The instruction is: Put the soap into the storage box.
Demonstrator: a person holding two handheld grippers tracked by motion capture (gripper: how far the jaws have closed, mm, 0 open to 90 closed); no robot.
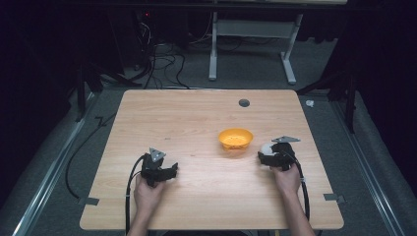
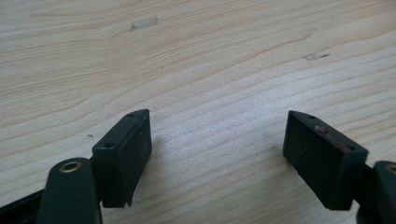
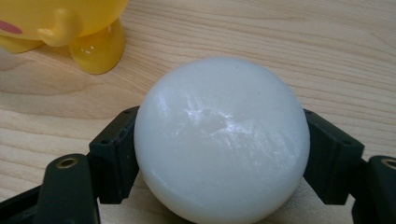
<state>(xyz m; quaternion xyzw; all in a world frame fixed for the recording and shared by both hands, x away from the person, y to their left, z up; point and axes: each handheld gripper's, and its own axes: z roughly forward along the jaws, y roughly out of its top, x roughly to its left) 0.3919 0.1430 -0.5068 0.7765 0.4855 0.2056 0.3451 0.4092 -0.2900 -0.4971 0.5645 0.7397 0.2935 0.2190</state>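
The right gripper (image 3: 219,154) pinches a smooth white ball (image 3: 222,140) that may slip beside the yellow bowl (image 1: 235,139); the left gripper (image 2: 217,158) gapes empty.

My white ball (image 3: 222,140) looks smooth, glossy and waxy; my pads (image 3: 116,158) are matt black plastic, the bowl (image 3: 60,23) glossy yellow plastic, the table (image 2: 210,60) grained wood.

Our left gripper (image 2: 217,156) low over the wooden table (image 2: 201,60), jaws spread wide with bare wood between, small tape scrap (image 2: 144,22) at eleven o'clock
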